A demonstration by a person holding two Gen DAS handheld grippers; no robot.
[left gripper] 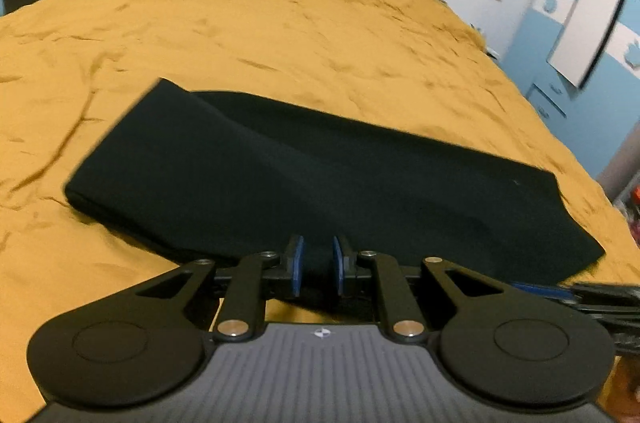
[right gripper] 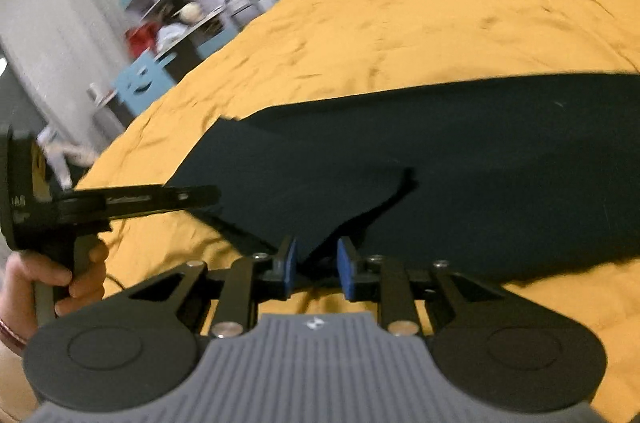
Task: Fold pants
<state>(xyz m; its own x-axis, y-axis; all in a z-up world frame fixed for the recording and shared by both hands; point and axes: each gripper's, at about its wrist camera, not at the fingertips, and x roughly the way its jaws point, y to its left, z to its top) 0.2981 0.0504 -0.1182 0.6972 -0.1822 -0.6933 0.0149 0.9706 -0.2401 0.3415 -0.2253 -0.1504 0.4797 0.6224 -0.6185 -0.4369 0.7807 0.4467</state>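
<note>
On a mustard-yellow bedspread [left gripper: 280, 35] the black pants [left gripper: 320, 175] are laid folded, at twelve o'clock from both tools. The left gripper [left gripper: 318, 265] is seen slightly parted with dark cloth between its blue pads; contact cannot be told. The right gripper [right gripper: 316, 267] is held narrowly apart around a raised fold, ungripped; at its nine o'clock a hand [right gripper: 48, 283] is seen on the other tool's handle

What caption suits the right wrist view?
Right tongs slightly parted at the near edge of black pants on a yellow bedspread; left tongs alongside.
</note>
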